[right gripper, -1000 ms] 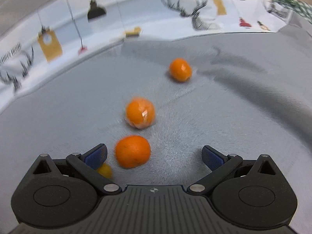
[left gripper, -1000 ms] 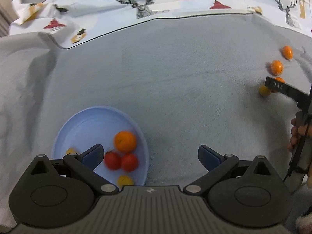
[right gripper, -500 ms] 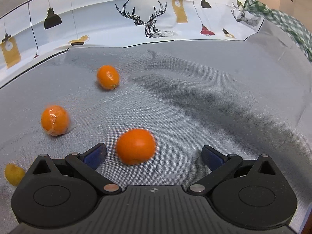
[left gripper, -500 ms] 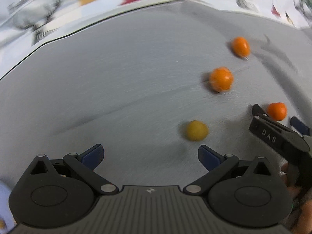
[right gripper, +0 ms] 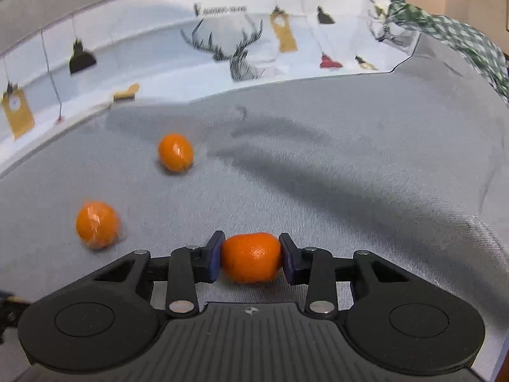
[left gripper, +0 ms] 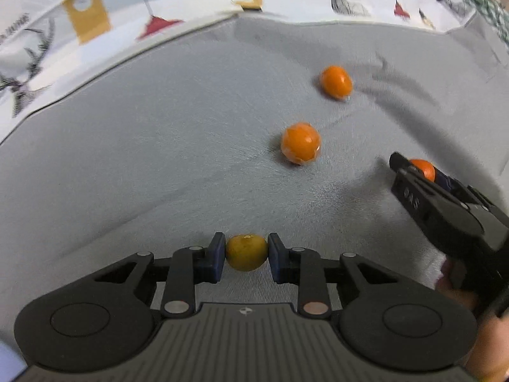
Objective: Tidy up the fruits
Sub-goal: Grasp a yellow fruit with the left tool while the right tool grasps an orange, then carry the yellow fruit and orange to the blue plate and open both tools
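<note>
Left gripper [left gripper: 247, 257] clamps a small yellow round fruit [left gripper: 247, 256]; right gripper [right gripper: 250, 258] clamps a round orange mandarin [right gripper: 250, 257] on grey cloth [right gripper: 350, 197].

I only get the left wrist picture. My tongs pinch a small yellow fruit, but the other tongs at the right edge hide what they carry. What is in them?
Observer: The right tongs are shut on an orange mandarin, pinched at both sides.
Operator: Is it lifted off the cloth?
Observer: I cannot tell; the grey cloth lies close beneath it.
Operator: Anything beyond my right edge?
Observer: A green checked cloth drapes at the far right corner.
Operator: How many loose fruits there?
Observer: Two, a wrapped orange and a far orange, both left of the right tongs.
</note>
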The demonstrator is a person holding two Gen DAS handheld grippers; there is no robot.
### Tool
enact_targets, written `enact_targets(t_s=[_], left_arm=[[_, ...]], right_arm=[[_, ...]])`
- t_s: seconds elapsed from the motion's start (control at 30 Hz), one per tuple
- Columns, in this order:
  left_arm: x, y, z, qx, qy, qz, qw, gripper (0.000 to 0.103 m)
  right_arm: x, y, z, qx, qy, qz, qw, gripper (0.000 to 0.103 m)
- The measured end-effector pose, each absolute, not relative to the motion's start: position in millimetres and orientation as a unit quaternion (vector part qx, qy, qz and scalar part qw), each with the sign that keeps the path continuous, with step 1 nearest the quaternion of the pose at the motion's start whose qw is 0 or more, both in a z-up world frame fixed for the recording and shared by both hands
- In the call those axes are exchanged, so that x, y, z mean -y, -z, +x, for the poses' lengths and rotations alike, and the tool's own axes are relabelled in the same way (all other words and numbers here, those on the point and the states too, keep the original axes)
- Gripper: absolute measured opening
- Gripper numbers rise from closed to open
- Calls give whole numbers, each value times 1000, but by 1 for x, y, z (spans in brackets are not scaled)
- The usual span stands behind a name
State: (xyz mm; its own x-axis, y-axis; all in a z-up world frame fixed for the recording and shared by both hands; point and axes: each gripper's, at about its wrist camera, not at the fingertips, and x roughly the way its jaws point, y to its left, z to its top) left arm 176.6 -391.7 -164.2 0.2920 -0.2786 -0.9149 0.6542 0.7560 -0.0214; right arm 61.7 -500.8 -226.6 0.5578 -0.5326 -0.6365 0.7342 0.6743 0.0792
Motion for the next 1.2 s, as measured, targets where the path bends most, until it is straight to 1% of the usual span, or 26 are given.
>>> enact_targets(t_s=[0.1,0.23,0.37,0.43,0.5,0.63,0.8,1.0,1.2], left_arm=[[363,132,163,-499,288,175,798,31],[309,85,130,-483,261,178,816,31],[236,44,92,-481,221,168,832,31],[201,29,73,-487,201,159,835,31],[166,18,54,-491,180,149,839,31],[108,0,15,-491,153,130,848,31],[51,-14,-29,-474,140,95,864,31],[14,-24,-67,-451,148,49,879,31],[-15,-38,-89,-423,150,3,894,31]], right_arm=[[498,217,58,-256,375,165,876,38],[482,194,48,-234,381,153,881,38],[438,140,9,-189,329,160,911,38],[410,115,-17,-182,278,173,927,38],[380,96,-43,-187,217,192,939,39],[317,69,-82,-224,95,217,945,39],[241,44,-106,-253,-12,199,947,39],[181,21,-128,-268,-69,156,948,39],[144,-2,-153,-256,-76,93,959,39]])
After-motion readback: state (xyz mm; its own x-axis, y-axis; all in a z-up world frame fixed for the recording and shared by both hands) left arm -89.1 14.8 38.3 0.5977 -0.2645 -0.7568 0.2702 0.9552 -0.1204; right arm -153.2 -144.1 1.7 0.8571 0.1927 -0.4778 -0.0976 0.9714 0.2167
